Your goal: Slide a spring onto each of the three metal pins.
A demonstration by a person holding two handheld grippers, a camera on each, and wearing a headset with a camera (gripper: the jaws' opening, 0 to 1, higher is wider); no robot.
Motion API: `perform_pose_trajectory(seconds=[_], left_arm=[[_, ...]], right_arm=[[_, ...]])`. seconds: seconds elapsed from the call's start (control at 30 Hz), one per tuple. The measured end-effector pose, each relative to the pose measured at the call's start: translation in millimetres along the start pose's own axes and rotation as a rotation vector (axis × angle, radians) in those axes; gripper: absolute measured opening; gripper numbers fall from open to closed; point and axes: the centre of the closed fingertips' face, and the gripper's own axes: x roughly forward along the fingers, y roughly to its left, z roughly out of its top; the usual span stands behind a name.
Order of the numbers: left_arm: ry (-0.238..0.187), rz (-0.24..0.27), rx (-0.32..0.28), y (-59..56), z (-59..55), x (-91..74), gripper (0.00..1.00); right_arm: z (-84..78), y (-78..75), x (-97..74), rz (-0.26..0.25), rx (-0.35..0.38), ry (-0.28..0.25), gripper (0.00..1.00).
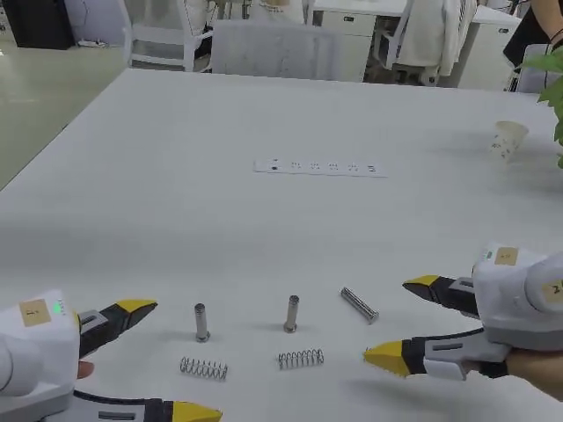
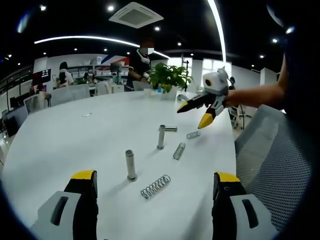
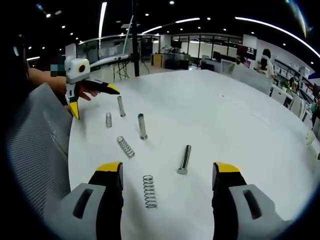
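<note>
Bottom edge of the head view: the left gripper [image 1: 167, 359] sits at lower left, its yellow-tipped jaws spread wide with nothing between them. The right gripper [image 1: 398, 318] sits at lower right, jaws likewise parted and empty.

Between the two, low on the white tabletop [image 1: 264, 229], two coiled steel wire springs lie flat: the left spring [image 1: 204, 368] and the middle spring [image 1: 301, 358]. Just behind them two short grey metal pins stand upright, the left pin [image 1: 201, 322] and the middle pin [image 1: 292, 313], each apart from its spring. A third pin [image 1: 359, 304] lies on its side, near the right gripper's upper jaw tip.

In the right gripper view, a third spring [image 3: 149, 191] lies flat at lower centre, between the jaws and nearer the left-hand one.

Farther up: a white socket strip [image 1: 321, 167] at centre, and a tipped paper cup [image 1: 508, 138] at upper right.
</note>
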Motion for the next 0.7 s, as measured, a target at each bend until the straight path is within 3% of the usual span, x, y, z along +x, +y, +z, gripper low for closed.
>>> perform_pose_trajectory(seconds=[0.7], left_arm=[[0.002,0.002,-0.002,0.0,-0.9,-2.1,0.93]], right_arm=[[18.7,-8.4,22.7,0.022,-0.025,0.012,0.70]])
